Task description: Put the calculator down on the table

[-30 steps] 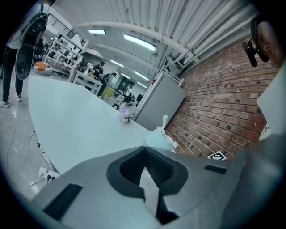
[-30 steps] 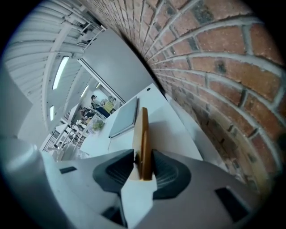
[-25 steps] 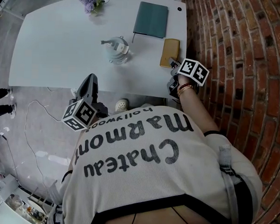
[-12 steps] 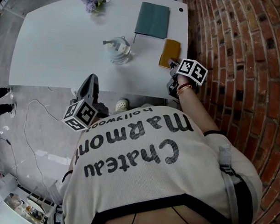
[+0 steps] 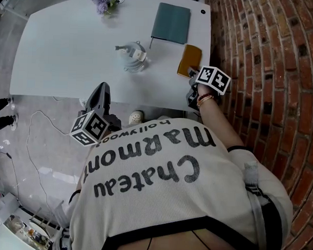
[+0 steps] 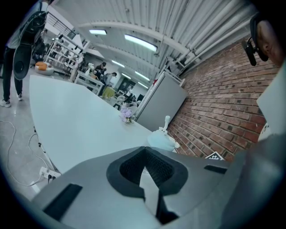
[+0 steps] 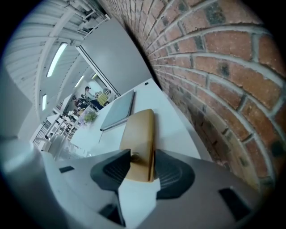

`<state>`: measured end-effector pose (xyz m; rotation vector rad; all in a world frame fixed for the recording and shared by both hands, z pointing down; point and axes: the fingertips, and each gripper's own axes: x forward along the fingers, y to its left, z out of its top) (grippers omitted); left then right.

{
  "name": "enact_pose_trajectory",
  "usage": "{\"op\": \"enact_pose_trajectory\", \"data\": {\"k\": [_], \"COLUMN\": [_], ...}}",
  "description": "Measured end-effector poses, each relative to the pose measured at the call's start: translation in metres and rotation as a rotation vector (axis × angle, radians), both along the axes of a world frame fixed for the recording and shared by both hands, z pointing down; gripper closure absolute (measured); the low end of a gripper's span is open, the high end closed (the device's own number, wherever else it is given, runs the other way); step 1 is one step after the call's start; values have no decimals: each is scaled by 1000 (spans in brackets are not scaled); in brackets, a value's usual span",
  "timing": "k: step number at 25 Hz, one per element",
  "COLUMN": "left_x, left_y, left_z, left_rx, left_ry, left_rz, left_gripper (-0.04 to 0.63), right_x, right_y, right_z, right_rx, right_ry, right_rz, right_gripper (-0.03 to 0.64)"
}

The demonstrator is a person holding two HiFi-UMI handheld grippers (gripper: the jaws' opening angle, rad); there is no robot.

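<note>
Flat on the white table (image 5: 72, 52), close to its right edge and the brick wall (image 5: 261, 59): the tan calculator (image 5: 190, 60), long side running near to far. At its near end, the right gripper (image 5: 191, 77), jaws just now opening, pads standing either side of the tan case without pinching it; released, with the calculator's (image 7: 140, 138) end between them.

Farther along the same right edge, just past the calculator and apart from it: a closed teal notebook (image 5: 171, 22).

Left of the calculator, near mid-table: a lidded glass pot (image 5: 130, 55), upright, spout to the left. Contents not discernible in any view.

At the far edge, well apart from the pot: a small bunch of lilac flowers (image 5: 103, 1), upright. Holder too small to make out.

Off the table's near edge, above the grey floor (image 5: 38, 138): the left gripper (image 5: 101, 90), pointing toward the table, tips clenched together, nothing between them, as seen along its own jaws (image 6: 144, 150). Well apart from the calculator.
</note>
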<state>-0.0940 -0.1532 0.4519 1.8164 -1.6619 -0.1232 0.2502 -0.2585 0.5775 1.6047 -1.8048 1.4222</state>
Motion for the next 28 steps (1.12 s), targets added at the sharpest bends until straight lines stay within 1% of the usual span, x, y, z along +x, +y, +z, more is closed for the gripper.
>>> {"op": "enact_pose_trajectory", "data": {"k": [7, 12, 16, 22, 28], "left_x": [-1, -1, -2, -3, -12], "left_y": [0, 1, 3, 6, 6], "left_z": [-2, -1, -1, -1, -7], "left_rx": [3, 5, 4, 4, 13], "left_ry": [-4, -4, -1, -3, -13], "left_rz": [-2, -3, -8, -9, 0], "left_gripper": [592, 592, 592, 592, 592], "right_x": [0, -2, -2, -3, -2], "right_y": [-1, -4, -4, -6, -5], "right_z": [0, -3, -3, -2, -2], "right_rx": [15, 67, 66, 101, 78], "right_ry": [22, 101, 103, 78, 78], "right_rz": [-12, -102, -98, -78, -56], "right_gripper": [437, 434, 434, 434, 436]}}
